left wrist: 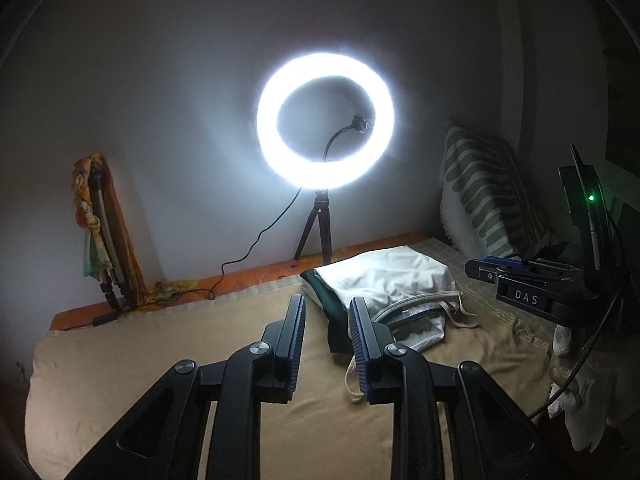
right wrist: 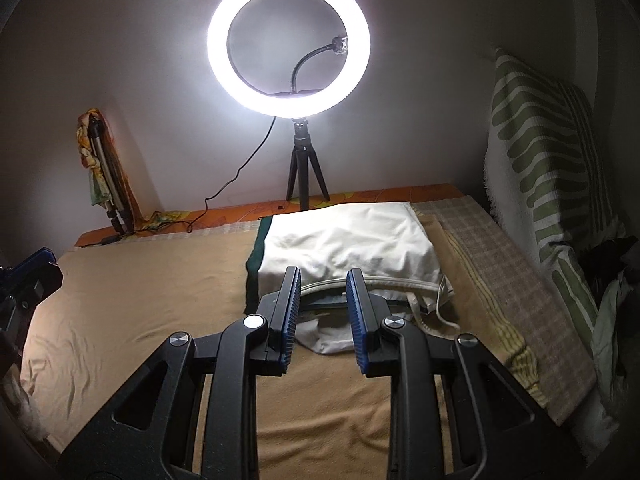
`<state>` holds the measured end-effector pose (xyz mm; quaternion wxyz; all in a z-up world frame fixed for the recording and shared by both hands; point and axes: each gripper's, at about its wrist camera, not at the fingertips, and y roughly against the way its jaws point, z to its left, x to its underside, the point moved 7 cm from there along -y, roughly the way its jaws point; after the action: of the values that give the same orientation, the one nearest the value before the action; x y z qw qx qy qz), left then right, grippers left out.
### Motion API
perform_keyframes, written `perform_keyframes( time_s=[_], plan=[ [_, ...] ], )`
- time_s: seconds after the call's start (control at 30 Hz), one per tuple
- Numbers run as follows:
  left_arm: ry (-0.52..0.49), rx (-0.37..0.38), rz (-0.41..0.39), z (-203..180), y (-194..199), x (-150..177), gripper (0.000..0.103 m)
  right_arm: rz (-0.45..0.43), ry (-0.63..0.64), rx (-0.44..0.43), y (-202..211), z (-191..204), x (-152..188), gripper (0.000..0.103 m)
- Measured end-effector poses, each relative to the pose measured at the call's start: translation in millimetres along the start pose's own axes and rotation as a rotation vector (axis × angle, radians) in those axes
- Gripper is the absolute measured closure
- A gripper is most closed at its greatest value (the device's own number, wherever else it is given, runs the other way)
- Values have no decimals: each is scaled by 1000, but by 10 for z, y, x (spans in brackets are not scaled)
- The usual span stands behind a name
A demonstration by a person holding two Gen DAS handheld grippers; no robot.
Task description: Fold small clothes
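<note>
A folded white garment (left wrist: 384, 276) (right wrist: 344, 240) with drawstrings lies on top of a dark green garment (left wrist: 334, 312) (right wrist: 253, 264) at the back middle of the tan bed sheet (left wrist: 160, 360) (right wrist: 140, 300). My left gripper (left wrist: 328, 308) is open and empty, above the sheet just in front of the pile's left edge. My right gripper (right wrist: 323, 280) is open and empty, hovering over the white garment's near waistband edge. The right gripper's body shows at the right of the left wrist view (left wrist: 532, 284).
A lit ring light (left wrist: 325, 120) (right wrist: 289, 42) on a small tripod stands at the bed's back edge, its cable (left wrist: 256, 244) trailing left. A striped green-and-white pillow (left wrist: 484, 196) (right wrist: 548, 160) leans at the right. A folded tripod wrapped in cloth (left wrist: 100, 232) (right wrist: 104, 168) leans at the left wall.
</note>
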<state>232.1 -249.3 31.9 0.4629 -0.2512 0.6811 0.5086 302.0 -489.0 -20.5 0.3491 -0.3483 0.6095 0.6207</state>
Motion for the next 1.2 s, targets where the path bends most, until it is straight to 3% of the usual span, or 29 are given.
perform_keyframes(
  time_s=[0.37,0.53,0.7,0.8,0.97,1.03,1.2],
  plan=[
    [-16,-2,-13,99,614,383,69,-1,-6,-26,414,472,445,79],
    [-8,3,-12,134,713,549,52,7,-20,-17,446,493,617,79],
    [-16,-2,6,161,674,689,44,14,-36,-8,400,480,681,78],
    [-18,-15,-4,187,682,707,33,6,-41,8,374,475,708,58],
    [-12,-26,-7,227,683,724,21,-3,-37,3,344,512,707,57],
    [-11,-29,-9,234,694,742,13,-12,-33,6,336,533,699,43],
    [-29,-39,-19,227,732,765,3,-30,-15,1,318,584,682,30]
  ],
)
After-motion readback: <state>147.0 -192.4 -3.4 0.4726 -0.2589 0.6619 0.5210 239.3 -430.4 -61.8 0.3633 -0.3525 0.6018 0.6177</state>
